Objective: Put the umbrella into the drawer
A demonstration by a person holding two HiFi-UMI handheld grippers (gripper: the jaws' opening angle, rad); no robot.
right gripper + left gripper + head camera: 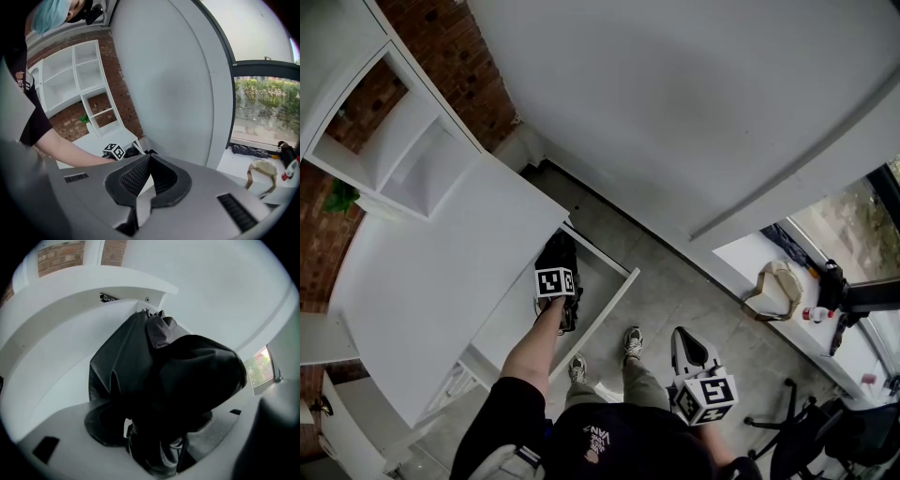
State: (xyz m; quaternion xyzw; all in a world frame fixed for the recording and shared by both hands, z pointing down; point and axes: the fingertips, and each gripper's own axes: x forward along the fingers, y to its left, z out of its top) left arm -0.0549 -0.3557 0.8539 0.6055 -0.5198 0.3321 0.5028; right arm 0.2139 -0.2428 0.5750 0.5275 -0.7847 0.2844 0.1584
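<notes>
Since the umbrella [140,366] already lies down in the open drawer [605,309] under the white table [441,272], my job looks almost done. My left gripper [159,420] points down into the drawer. Its fingers [101,425] stand wide apart with the black umbrella between them. I can see a thin white strip between one finger and the umbrella, so I think I am not squeezing it. My right gripper [150,161] hangs out in the room, well apart from the drawer. Its fingers [133,178] are pushed together at the tips and hold nothing.

The umbrella is folded up short. Its black cloth is loose and bunched, with folds that stick out. I think it is light and soft on the outside, with a hard stick and ribs inside. The cloth looks smooth, so it may slip if only a fold is pinched. If I need to move it, I would take it round the thick middle, where the hard part is under the cloth. One end lies close to the back corner of the drawer. I cannot tell if all of it sits low enough for the drawer to shut.
</notes>
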